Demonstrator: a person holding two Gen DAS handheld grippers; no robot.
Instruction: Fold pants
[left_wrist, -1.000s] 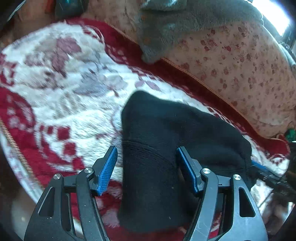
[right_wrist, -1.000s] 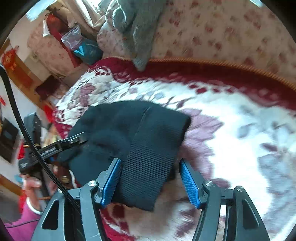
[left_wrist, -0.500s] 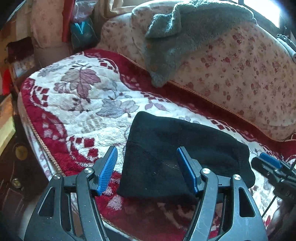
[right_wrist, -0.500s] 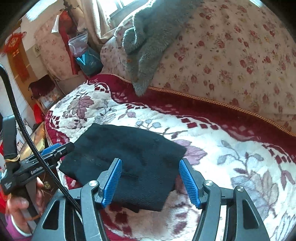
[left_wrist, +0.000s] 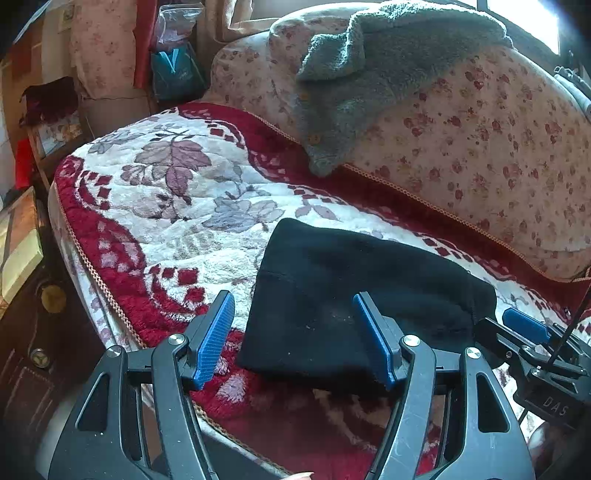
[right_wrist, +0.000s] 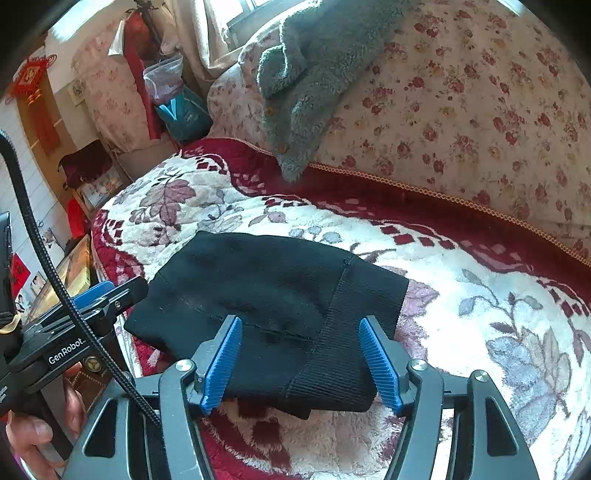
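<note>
2 tongs hovering over folded black pants (left_wrist: 354, 295), both released, nothing gripped. Pants lying as a compact bundle on red-and-cream floral sofa cover (left_wrist: 177, 206), near front edge, ribbed waistband (right_wrist: 354, 332) facing right tongs. Left tongs (left_wrist: 295, 336) spread wide, pads clear of cloth, pants showing between them. Right tongs (right_wrist: 306, 362) just been opening a touch, pads apart from fabric, bundle framed between them. Grey fleece garment (left_wrist: 369, 85) draping over floral backrest (left_wrist: 480, 147) behind, well apart from pants. Hand (right_wrist: 33, 435) gripping left tool's handle at lower left of right view.
</note>
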